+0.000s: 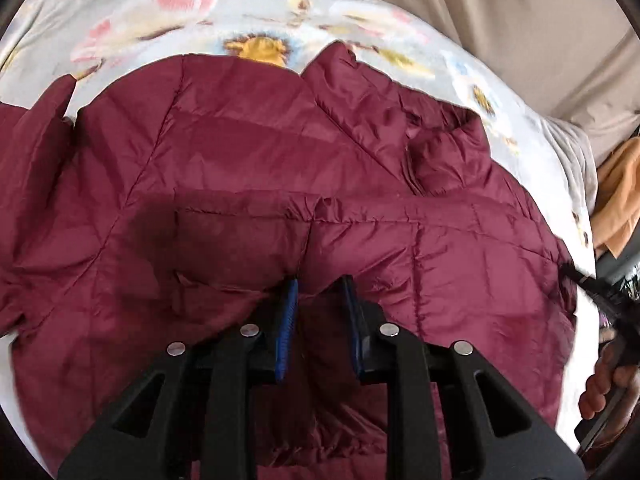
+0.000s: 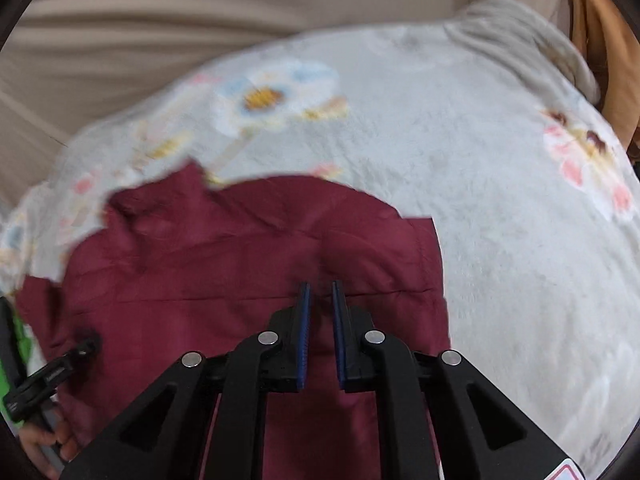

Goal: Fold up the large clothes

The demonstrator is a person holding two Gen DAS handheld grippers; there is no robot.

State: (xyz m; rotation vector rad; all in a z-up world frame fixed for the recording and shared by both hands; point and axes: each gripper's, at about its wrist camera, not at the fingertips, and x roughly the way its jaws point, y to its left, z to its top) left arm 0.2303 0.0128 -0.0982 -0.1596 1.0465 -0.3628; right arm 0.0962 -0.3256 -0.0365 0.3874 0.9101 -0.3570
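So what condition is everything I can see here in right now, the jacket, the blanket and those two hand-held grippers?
Maroon quilted puffer jacket: spread out on the blanket, partly folded, collar standing up.
Pale grey floral fleece blanket: laid flat beneath the jacket.
Left hand-held gripper: jaws narrow, closed on a fold of jacket fabric.
Right hand-held gripper: jaws nearly shut, over the jacket; grip unclear.
Orange cloth: crumpled at the blanket's far edge.

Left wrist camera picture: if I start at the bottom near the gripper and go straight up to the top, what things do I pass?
Left gripper → dark red puffy jacket → flowery blanket → beige cloth at the top.
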